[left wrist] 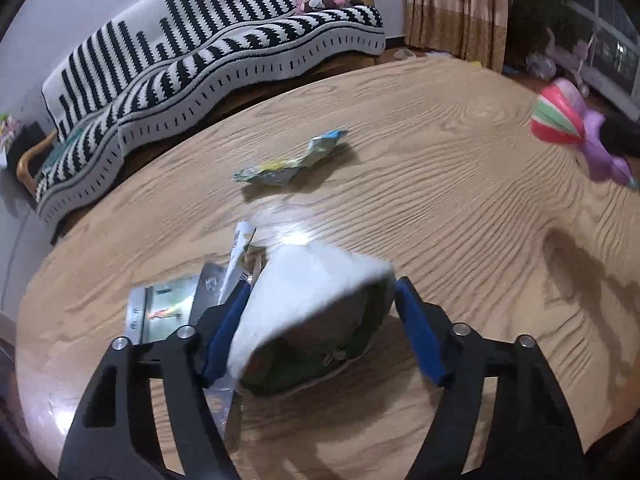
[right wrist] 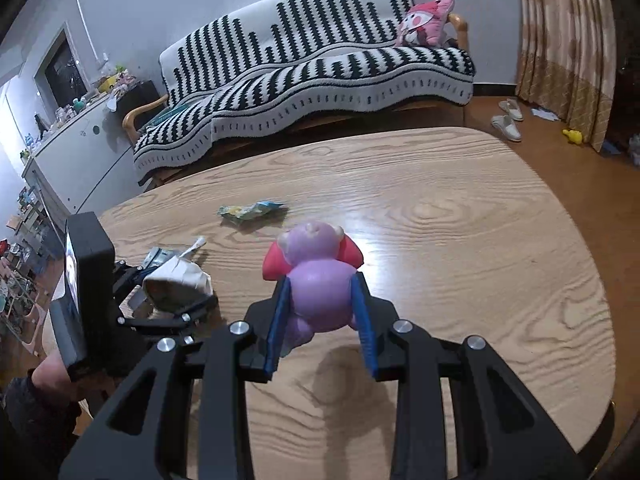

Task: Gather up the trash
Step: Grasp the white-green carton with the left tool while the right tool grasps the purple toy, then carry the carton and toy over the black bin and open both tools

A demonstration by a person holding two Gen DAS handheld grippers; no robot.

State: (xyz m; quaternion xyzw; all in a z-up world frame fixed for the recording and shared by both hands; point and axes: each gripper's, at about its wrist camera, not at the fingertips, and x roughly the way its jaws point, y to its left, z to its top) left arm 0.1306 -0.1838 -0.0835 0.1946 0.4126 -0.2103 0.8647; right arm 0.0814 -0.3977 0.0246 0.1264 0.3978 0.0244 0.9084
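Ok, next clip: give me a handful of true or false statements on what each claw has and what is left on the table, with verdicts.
1. The right claw is shut on a purple toy. True.
2. The left claw has a glass bottle between its fingers. False: a white paper cup lies tilted between them.
3. A crumpled snack wrapper lies alone on the wooden table, away from both claws. True.
4. The purple toy is resting on the sofa. False: it is held above the table, and only a pink cushion sits on the striped sofa.
5. Flat silver packaging lies beside the cup. True.
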